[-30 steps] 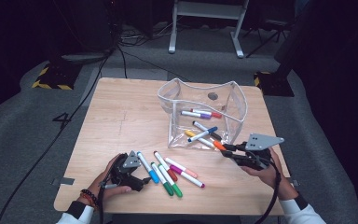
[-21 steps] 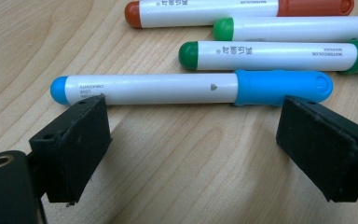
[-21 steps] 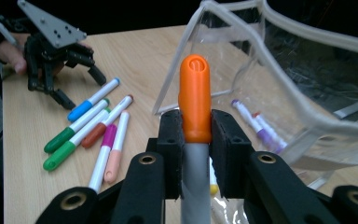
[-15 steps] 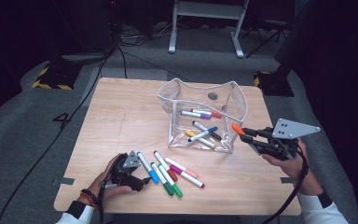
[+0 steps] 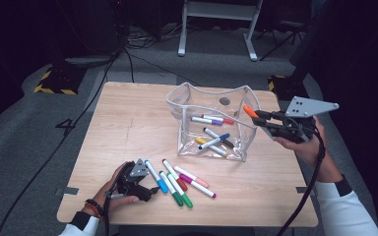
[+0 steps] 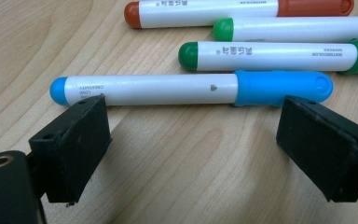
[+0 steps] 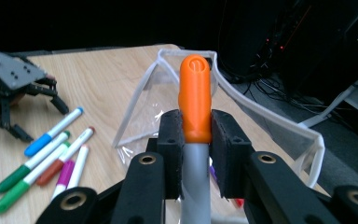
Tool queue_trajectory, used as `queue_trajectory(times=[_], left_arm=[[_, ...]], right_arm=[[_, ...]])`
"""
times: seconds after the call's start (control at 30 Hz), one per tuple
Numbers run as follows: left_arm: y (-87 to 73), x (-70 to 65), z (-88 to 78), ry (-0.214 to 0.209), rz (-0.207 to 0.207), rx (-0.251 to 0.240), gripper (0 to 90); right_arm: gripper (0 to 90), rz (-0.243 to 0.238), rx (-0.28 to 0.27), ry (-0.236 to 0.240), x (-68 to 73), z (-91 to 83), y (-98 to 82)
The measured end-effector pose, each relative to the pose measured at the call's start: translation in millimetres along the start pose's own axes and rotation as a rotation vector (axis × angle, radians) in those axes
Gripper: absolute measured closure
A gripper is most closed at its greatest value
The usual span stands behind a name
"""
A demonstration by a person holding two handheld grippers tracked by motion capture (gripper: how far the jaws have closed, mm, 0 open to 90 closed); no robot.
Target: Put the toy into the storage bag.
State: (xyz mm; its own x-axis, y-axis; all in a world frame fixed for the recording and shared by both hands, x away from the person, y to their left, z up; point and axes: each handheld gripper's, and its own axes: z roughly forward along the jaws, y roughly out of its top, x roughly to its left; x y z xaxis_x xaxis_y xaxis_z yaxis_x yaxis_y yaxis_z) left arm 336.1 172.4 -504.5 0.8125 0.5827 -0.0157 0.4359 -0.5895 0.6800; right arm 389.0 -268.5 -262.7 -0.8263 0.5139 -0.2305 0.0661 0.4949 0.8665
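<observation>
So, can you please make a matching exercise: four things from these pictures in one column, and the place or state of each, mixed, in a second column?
Things:
1. orange marker
2. blue marker
3. left gripper
4. clear pouch

Places or states:
a. stands open on the table, markers inside
b. jaws wide apart, nothing between them
c. clamped between the right gripper's jaws
d. lies on the wood just beyond the open jaws

Pairs: 1-c, 2-d, 3-b, 4-a
</observation>
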Motion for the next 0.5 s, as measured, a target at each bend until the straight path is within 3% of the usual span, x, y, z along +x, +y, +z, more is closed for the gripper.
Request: queue_trajectory(times=[0.2, 0.23, 0.5], left_arm=[[0.0, 0.0, 0.0, 0.0, 0.0, 0.0, 10.0], [0.0, 0.0, 0.0, 0.0, 0.0, 0.0, 10.0], [0.0, -0.1, 0.0, 0.0, -0.001, 0.0, 10.1]], right_arm=[[75.2, -0.014, 0.023, -0.002, -9.3, 15.4, 16.2], [75.3, -0.007, 0.029, 0.004, -13.4, 25.5, 23.2], [75.2, -0.012, 0.084, 0.003, -22.6, 58.7, 34.2]])
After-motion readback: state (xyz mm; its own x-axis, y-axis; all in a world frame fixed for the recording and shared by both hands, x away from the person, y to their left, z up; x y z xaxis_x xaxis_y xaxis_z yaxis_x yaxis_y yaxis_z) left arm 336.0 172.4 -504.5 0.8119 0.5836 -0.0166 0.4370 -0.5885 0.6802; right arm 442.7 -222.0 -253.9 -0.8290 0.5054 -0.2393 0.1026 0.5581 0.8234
